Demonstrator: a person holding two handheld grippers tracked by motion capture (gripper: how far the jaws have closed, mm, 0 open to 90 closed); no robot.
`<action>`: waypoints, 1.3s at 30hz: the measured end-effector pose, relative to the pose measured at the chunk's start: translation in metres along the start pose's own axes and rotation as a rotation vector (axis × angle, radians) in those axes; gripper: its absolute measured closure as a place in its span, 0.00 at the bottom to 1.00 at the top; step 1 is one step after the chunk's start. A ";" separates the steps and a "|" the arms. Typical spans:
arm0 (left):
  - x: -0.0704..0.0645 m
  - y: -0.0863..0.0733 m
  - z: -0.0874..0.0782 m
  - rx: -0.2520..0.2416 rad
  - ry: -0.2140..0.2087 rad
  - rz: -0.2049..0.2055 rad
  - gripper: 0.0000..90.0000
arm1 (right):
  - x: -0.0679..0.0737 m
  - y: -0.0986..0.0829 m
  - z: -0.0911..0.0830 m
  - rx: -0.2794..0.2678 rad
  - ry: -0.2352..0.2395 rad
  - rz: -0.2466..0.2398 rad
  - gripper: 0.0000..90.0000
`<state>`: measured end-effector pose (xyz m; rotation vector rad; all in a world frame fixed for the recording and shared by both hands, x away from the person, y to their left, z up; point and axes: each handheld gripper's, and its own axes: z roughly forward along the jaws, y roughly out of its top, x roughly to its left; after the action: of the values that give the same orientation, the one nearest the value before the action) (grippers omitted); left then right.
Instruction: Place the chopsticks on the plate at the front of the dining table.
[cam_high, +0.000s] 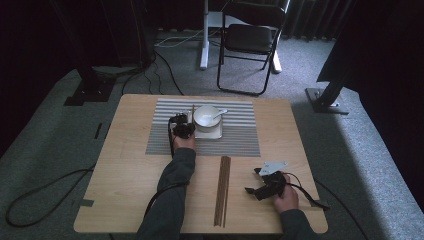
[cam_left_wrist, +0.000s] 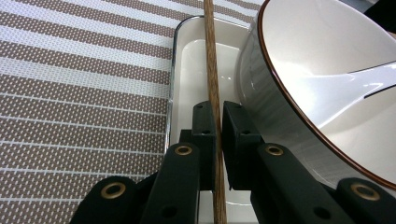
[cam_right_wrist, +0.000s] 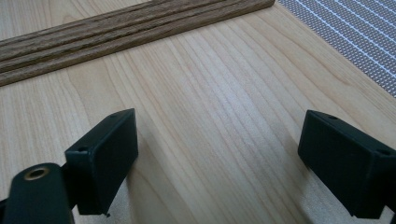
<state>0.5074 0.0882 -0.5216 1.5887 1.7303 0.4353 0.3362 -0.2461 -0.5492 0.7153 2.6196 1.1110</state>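
A thin brown wooden stick (cam_left_wrist: 212, 70) is clamped between the jaws of my left gripper (cam_left_wrist: 215, 126), which is shut on it. The stick lies lengthwise over a white square dish (cam_left_wrist: 187, 51), close beside the white bowl (cam_left_wrist: 327, 70) that stands on that dish. In the high view the left gripper (cam_high: 186, 124) is at the bowl's (cam_high: 206, 116) left side, and the stick (cam_high: 193, 110) points away from me. A white spoon (cam_high: 218, 114) rests in the bowl. My right gripper (cam_high: 252, 181) sits open near the table's front right with nothing between its jaws (cam_right_wrist: 217, 154).
A bundle of long wooden sticks (cam_high: 222, 190) lies on the bare wood left of the right gripper, also seen as sticks (cam_right_wrist: 116, 32) ahead of its jaws. The striped placemat (cam_high: 235, 140) lies under the dish. A folding chair (cam_high: 250, 40) stands beyond the table.
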 end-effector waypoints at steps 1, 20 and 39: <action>0.000 0.000 0.000 -0.001 -0.004 0.000 0.91 | 0.000 0.000 0.000 0.000 0.000 0.000 0.13; 0.013 0.000 -0.023 -0.007 -0.048 0.010 0.73 | 0.000 0.000 0.000 0.000 0.000 0.000 0.13; 0.016 -0.018 -0.060 0.006 -0.114 0.094 0.63 | 0.000 0.000 0.000 0.000 0.000 0.001 0.13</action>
<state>0.4525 0.1140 -0.4980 1.6721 1.5779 0.3778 0.3361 -0.2460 -0.5492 0.7164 2.6195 1.1115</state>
